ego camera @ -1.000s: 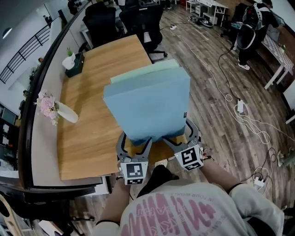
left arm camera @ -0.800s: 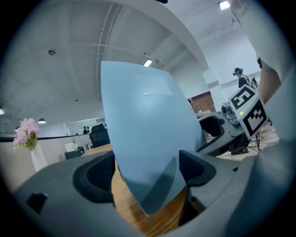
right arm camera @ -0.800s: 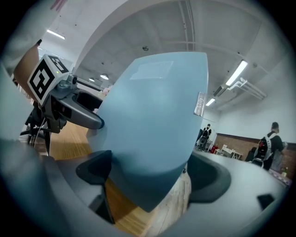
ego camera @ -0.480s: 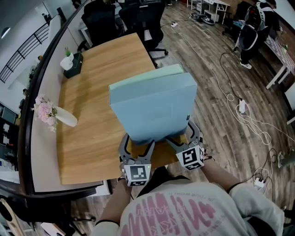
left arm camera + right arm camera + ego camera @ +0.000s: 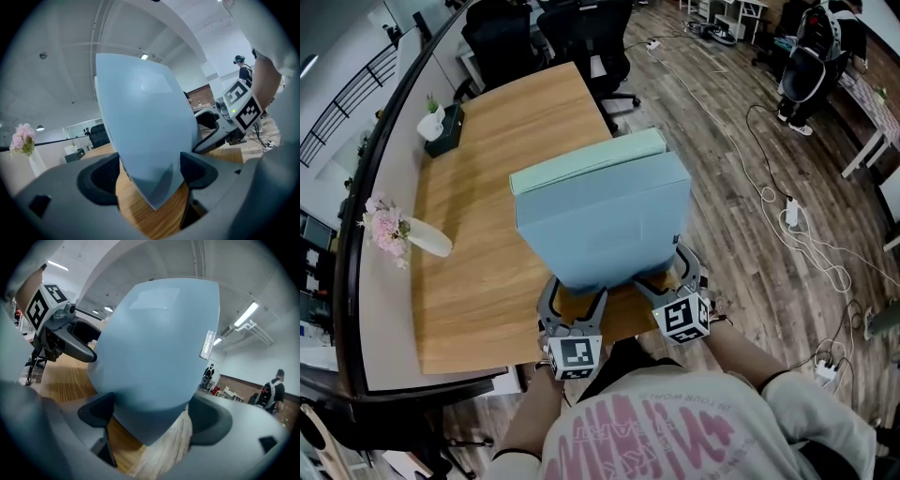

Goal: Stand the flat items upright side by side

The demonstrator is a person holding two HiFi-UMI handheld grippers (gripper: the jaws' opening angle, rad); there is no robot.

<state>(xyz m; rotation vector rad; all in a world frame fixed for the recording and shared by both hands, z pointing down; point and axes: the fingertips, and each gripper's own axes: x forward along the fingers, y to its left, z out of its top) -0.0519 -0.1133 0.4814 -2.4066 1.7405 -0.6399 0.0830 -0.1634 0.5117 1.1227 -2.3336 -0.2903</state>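
Note:
A large flat light-blue box [image 5: 600,225] is held up off the wooden table [image 5: 478,216], tilted on edge in the head view. A mint-green flat box [image 5: 591,161] rests against its far face, with only its top edge showing. My left gripper [image 5: 573,307] is shut on the blue box's lower left corner, and my right gripper [image 5: 661,278] is shut on its lower right corner. In the left gripper view the blue corner [image 5: 145,140] sits between the pads of the left gripper [image 5: 150,171]. The right gripper view shows the blue box [image 5: 154,352] filling the right gripper [image 5: 150,416].
A white vase of pink flowers [image 5: 392,231] lies at the table's left edge. A small potted plant and a dark box [image 5: 439,125] stand at the far left corner. Black office chairs [image 5: 581,37] stand beyond the table. Cables [image 5: 787,220] trail over the wood floor at right.
Both boxes stay lifted in the two grippers. They swayed slightly right, then back left. The grips have not changed.

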